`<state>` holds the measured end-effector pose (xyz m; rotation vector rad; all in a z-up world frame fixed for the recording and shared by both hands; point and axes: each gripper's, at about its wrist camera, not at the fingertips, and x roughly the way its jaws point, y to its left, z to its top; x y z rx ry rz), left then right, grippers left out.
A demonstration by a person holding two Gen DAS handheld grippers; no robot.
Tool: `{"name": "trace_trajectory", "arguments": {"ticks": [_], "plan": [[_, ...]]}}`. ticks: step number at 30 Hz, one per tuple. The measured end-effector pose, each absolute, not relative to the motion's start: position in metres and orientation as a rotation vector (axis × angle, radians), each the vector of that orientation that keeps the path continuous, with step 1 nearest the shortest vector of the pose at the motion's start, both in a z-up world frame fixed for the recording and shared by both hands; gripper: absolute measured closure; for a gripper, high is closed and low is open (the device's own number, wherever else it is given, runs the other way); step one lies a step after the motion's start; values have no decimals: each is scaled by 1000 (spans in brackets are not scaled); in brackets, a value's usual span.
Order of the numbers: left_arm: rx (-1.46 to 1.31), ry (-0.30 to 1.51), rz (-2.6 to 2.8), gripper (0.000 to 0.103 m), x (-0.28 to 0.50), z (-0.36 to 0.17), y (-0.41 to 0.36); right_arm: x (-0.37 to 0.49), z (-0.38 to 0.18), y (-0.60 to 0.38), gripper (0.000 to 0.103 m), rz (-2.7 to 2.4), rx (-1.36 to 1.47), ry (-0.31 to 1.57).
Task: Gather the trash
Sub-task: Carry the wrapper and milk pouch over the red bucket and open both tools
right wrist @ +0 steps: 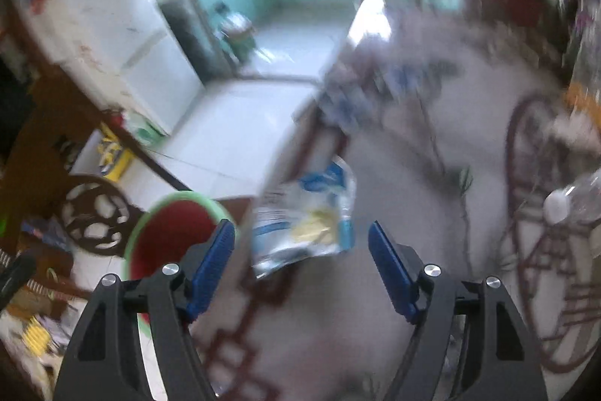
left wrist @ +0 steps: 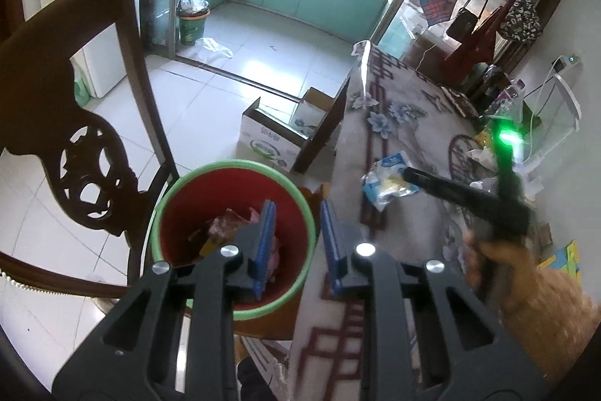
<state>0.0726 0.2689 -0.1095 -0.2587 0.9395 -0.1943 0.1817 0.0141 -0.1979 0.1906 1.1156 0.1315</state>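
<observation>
A red bin with a green rim (left wrist: 233, 235) stands beside the table and holds several pieces of trash; it also shows in the right wrist view (right wrist: 169, 232). My left gripper (left wrist: 296, 243) is open and empty over the bin's right rim. A crumpled blue and white plastic wrapper (left wrist: 387, 181) lies on the table near its left edge. In the right wrist view, which is blurred, the wrapper (right wrist: 304, 220) lies just ahead of my right gripper (right wrist: 302, 250), which is open wide and empty. The right gripper's black body (left wrist: 469, 194) reaches toward the wrapper.
A dark carved wooden chair (left wrist: 75, 138) stands left of the bin. An open cardboard box (left wrist: 285, 134) sits on the floor past the table (left wrist: 405, 288). A clear plastic bottle (right wrist: 574, 198) and more clutter (left wrist: 484, 145) lie at the table's right side.
</observation>
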Motion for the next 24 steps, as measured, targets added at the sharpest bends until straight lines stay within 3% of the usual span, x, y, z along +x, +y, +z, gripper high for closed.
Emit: {"name": "trace_trajectory", "arguments": {"ticks": [3,6,7,15,22,24], "plan": [[-262,952,-188,79,69,-113,277,197,-220,10,35,95,188,1156],[-267,968,-178,78,69,-117,286,201,-223,15,87,94,143,1163],[-271,970,-173,78,69,-118,289,203,-222,18,99,146,183,1192],[-273,943,-131,78,74,-113,301,169,-167,78,100,384,177,1097],[-266,928,-117,78,76,-108,305,158,-164,142,99,481,40,1097],[-253,917,-114,75,74,-104,304,157,-168,145,94,489,36,1112]]}}
